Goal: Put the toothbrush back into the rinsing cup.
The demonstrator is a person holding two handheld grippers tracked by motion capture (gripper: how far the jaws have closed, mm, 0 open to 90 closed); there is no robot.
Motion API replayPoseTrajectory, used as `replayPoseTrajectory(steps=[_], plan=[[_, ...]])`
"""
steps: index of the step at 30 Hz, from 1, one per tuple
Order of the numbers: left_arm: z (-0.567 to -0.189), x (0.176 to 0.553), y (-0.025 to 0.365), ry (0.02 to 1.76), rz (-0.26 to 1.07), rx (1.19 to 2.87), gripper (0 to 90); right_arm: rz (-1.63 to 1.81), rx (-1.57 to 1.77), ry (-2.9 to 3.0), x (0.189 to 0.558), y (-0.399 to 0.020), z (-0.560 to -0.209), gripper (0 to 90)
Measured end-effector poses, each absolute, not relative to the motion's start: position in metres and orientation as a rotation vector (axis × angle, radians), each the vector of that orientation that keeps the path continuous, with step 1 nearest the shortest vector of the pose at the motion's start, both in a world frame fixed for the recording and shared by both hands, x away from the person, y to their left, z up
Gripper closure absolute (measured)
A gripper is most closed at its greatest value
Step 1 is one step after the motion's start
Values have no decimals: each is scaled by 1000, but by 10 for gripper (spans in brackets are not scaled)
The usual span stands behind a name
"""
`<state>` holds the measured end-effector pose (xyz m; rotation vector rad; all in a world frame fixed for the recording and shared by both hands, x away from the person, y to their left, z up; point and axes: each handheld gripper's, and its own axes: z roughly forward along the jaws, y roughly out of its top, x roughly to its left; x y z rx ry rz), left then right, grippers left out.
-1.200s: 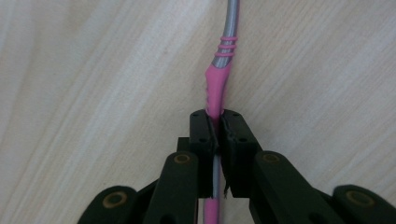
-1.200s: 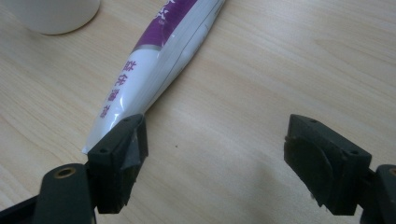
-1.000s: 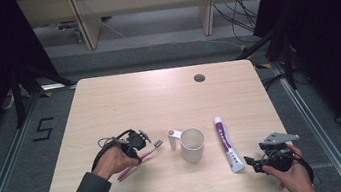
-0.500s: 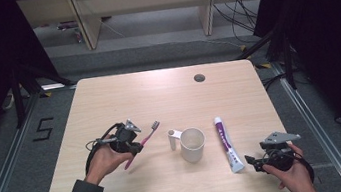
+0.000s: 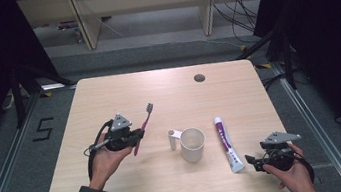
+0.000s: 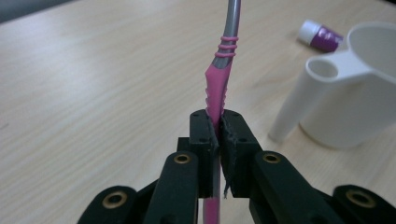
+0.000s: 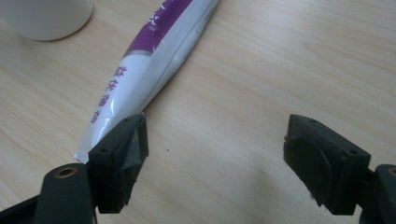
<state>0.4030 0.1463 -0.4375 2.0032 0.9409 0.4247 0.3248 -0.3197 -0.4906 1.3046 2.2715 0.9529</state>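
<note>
Midway across the left half of a pale wooden table (image 5: 107,92), the left gripper (image 5: 136,135) clamps a pink toothbrush (image 5: 142,122) by its handle, jaws closed tight on the grip as seen in the left gripper view (image 6: 217,135). Its long axis runs diagonally, bristle head up and away toward the far edge and slightly right, the handle end angled down toward the near edge; it is lifted clear of the tabletop. Just right of it, near the table's middle, stands a white cup (image 5: 192,144) with a tubular handle pointing left toward the brush. Right of the cup lies a white and purple toothpaste tube (image 5: 227,142), its length running near edge to far edge, cap toward the far side. At the near right corner, the right gripper (image 5: 253,161) is held low with its jaws spread wide, the tube's flat crimped end just beside one jaw in the right gripper view (image 7: 140,84) and bare wood between the pads. Open tabletop stretches along the far edge, broken by a small dark grommet hole (image 5: 200,77) toward the far right, and along the left edge
</note>
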Motion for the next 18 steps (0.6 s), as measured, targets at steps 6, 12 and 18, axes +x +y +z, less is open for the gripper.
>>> replayPoseTrajectory(steps=[6,12,18], plan=[[-433,401,144,937,459,1938,831,937,1309,2261,324,-320,-490,228],[-431,400,138,926,467,1876,831,945,1291,2279,326,-321,-489,228],[-426,399,133,891,487,1805,831,960,1332,2280,325,-320,-489,228]])
